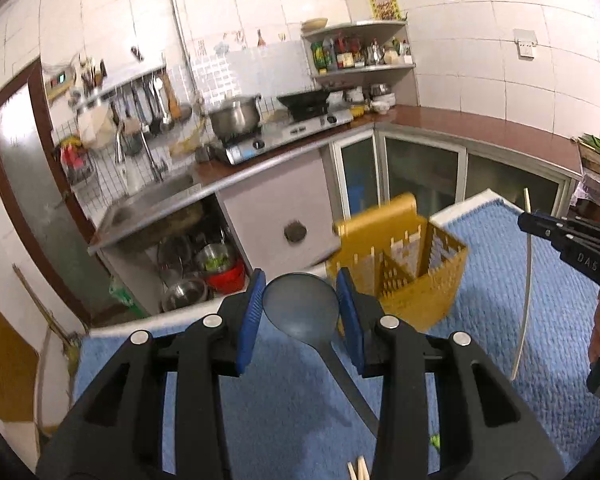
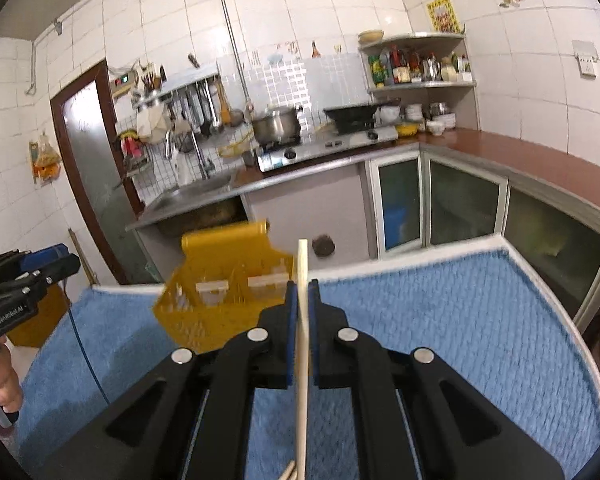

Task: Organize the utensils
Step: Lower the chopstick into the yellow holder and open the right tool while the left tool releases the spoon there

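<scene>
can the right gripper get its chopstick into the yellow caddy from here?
Probably yes. The right gripper holds the pale wooden chopstick upright, and the yellow slotted plastic utensil caddy sits just ahead-left on the blue towel, top open. The left gripper, gripping a grey plastic spoon, is nearby.

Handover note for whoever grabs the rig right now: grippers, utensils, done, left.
Left gripper: shut on the grey spoon, held by its bowl, handle pointing back toward the camera.
Right gripper: shut on one chopstick, roughly upright.
Yellow utensil basket stands on the blue mat, ahead of both grippers.
Done: both items picked up.
Left: drop both into the basket; more chopsticks lie on the mat.
</scene>
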A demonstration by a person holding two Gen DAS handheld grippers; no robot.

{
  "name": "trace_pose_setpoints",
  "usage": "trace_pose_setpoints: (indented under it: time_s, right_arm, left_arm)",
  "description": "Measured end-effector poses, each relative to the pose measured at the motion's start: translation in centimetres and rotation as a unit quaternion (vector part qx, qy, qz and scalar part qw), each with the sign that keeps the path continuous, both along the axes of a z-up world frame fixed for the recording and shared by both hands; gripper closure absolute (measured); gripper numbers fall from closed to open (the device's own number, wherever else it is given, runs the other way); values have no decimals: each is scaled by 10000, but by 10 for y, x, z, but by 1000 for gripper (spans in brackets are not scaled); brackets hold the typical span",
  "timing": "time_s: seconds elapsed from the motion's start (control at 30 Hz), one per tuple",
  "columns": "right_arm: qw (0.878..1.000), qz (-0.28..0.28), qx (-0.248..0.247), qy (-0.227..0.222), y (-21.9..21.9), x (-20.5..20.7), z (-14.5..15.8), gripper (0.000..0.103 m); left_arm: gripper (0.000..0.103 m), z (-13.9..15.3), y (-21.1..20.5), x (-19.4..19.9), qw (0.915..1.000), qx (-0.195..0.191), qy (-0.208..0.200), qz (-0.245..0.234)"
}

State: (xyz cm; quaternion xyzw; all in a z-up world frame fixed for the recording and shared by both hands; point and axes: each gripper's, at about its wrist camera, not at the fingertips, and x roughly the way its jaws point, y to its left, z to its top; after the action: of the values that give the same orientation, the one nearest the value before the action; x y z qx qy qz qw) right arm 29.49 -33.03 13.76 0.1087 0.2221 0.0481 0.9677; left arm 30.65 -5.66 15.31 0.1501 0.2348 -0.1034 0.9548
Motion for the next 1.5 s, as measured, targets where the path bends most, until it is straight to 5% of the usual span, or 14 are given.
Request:
trace_pose_setpoints:
  time_s: [0.33, 0.77, 1.5]
  right_arm:
    - [9957, -35, -79, -918, 11, 36, 86, 97]
    - [9872, -127, -10, -1589, 26, 72, 103, 97]
    - [9951, 121, -399, -894, 38, 96, -7, 97]
  left_arm:
    - [68, 52, -35, 48, 9981, -99, -609, -51]
    - [68, 10, -48, 91, 9949, -586, -817, 98]
    - [67, -69, -49, 90, 9919, -958, -801, 236]
